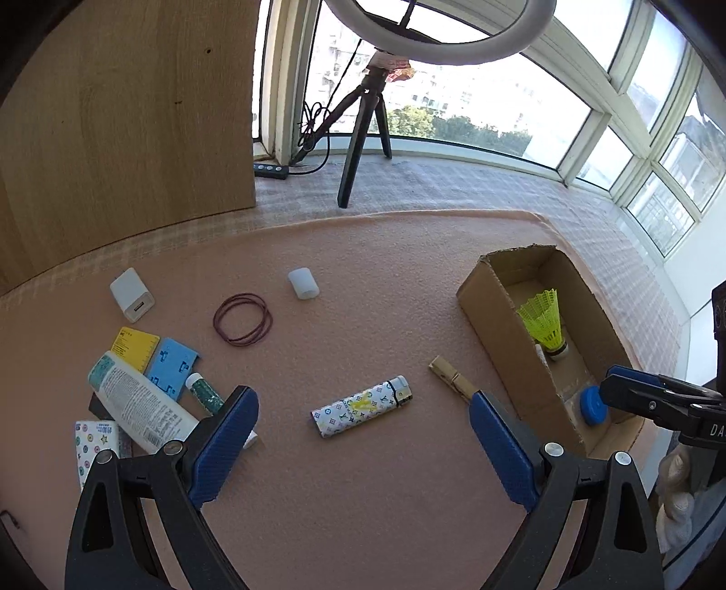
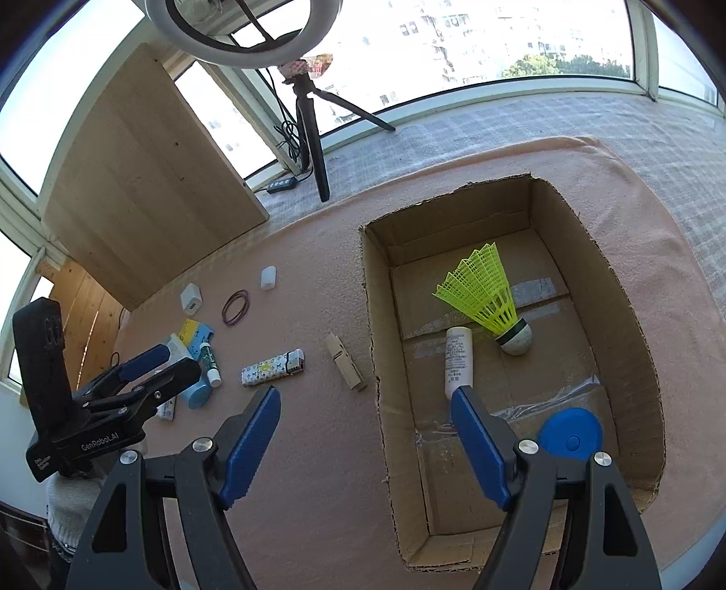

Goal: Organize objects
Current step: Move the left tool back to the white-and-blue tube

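Grippers both open, empty; white bottle (image 2: pixel 459 358) in box (image 2: pixel 630 336) clear only via right cam.

A flat's glazed bay window (image 1: pixel 476 113) is shown, high above city blocks. Beyond the fingers, a ring light (image 1: pixel 442 27) on a tripod (image 1: pixel 358 136) is seen.

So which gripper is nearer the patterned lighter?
Left. The left gripper hovers right over the lighter; the right gripper sits off beside the cardboard box.

left wrist: steep down, over lighter (image 1: pixel 362 413) | right wrist: over box (image 2: pixel 635 345) | both views share lighter
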### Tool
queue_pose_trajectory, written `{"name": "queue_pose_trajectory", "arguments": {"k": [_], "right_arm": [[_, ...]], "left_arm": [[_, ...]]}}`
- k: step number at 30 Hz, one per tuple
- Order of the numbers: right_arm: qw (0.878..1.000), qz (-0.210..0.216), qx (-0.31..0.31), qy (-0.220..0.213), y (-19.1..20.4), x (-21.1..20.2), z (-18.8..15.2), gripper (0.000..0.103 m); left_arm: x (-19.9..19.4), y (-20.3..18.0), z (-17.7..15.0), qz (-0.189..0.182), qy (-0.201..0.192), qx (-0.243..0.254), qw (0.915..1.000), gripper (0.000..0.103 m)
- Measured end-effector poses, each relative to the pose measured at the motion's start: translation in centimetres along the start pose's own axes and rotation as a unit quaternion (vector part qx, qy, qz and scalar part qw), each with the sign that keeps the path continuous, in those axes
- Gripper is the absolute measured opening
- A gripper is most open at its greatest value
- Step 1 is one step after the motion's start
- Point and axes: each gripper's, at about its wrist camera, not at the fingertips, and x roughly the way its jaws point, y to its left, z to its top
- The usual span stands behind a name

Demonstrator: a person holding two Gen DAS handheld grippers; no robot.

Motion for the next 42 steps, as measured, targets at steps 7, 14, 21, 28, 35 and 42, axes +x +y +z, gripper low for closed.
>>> {"name": "queue_pose_trajectory", "arguments": {"k": [7, 14, 21, 28, 35, 42], "right_arm": [[1.0, 0.014, 0.003, 0.013, 1.6, 1.3, -0.8, 0.074], [1.0, 0.007, -0.009, 0.021, 3.2, 1.8, -2.0, 0.074], [1.0, 0.009, -0.001, 0.025, 3.3, 1.9, -3.0, 0.074], [1.0, -0.002, 0.013, 0.027, 2.4, 1.7, -3.4, 0.074], [0.999, -0.005, 0.001, 0.032, 3.1, 2.0, -3.3, 0.074], [0.999, 0.001, -0.006, 0.036, 3.6, 2.2, -3.4, 0.074]], "left_arm": [[-0.6, 7.9, 0.6, 0.048, 0.01, -0.048, 0.9976, 0.096], [0.0, 16.3, 2.4, 0.082, 0.014, -0.12, 0.9893, 0.096], [2.9, 22.4, 3.4, 0.096, 0.044, -0.171, 0.9796, 0.079], [6.3, 22.1, 2.6, 0.072, 0.087, -0.155, 0.9814, 0.054], [7.8, 17.4, 1.8, 0.063, 0.099, -0.085, 0.9895, 0.051], [7.6, 13.7, -0.2, 0.046, 0.103, -0.043, 0.9927, 0.049]]}}
